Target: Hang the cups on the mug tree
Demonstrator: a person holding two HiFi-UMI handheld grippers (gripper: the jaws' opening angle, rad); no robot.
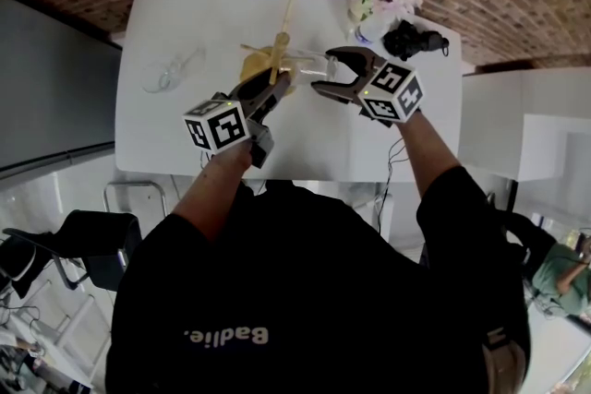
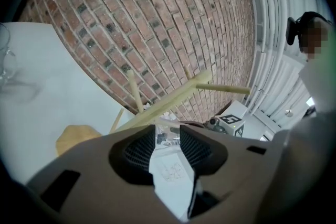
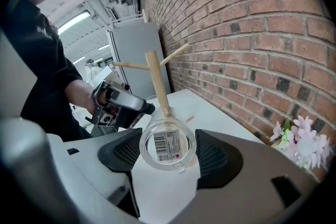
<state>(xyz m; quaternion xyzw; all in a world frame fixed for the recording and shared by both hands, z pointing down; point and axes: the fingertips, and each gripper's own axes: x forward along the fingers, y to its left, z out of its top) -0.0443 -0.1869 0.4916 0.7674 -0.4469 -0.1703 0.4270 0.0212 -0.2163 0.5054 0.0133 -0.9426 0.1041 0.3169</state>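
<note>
The wooden mug tree point(image 1: 277, 55) stands mid-table on a tan base. A clear glass cup point(image 3: 168, 145), barcode label on its bottom, lies sideways between the pads of my right gripper point(image 3: 168, 150); both pads touch its sides right in front of the tree's stem point(image 3: 156, 81). In the head view this cup point(image 1: 314, 65) sits between the wide jaws of my right gripper point(image 1: 325, 71). My left gripper point(image 1: 280, 88) points at the cup's far rim, its jaws a narrow slit point(image 2: 168, 139) with glass point(image 2: 167, 135) at the tips. Whether it grips the glass is unclear.
A second clear cup point(image 1: 171, 69) lies on its side at the table's left. A vase of flowers point(image 1: 379, 0) and a black object point(image 1: 414, 40) stand at the back right. The white table point(image 1: 166, 143) ends just before my arms; a brick wall is behind.
</note>
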